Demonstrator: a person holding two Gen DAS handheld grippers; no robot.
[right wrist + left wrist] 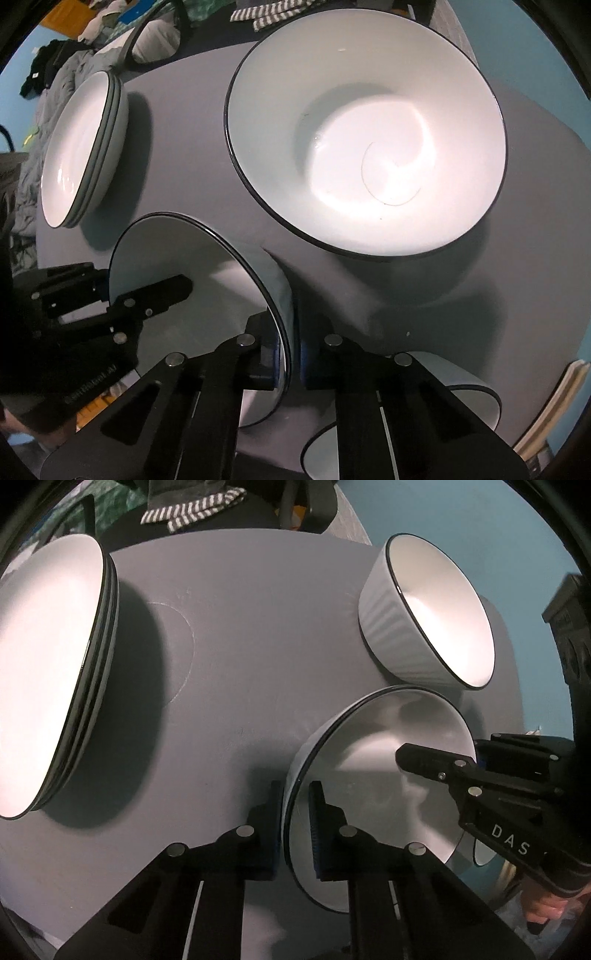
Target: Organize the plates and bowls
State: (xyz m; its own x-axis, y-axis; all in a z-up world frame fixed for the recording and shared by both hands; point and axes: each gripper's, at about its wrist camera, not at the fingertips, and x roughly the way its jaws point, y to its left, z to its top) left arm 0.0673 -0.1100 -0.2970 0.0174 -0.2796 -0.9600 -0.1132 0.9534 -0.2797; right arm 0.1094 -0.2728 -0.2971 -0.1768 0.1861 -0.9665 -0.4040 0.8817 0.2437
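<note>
A white bowl with a dark rim (369, 775) (177, 258) stands on the grey table (229, 646), and both grippers grip it. My left gripper (295, 794) is shut on its left rim, one finger outside the wall and one inside; in the right wrist view the left gripper (147, 280) comes in from the left edge. My right gripper (291, 350) is shut on the opposite rim; in the left wrist view the right gripper (436, 747) reaches in from the right. A stack of white plates (48, 672) (81, 147) sits to the left. A second bowl (443, 616) (369, 147) stands behind the held one.
Another dark-rimmed bowl (461, 406) lies at the near right corner of the table, partly under my right gripper. A striped cloth (192, 509) and a chair stand beyond the far edge. Clothes and bedding (55, 74) lie past the table's left side.
</note>
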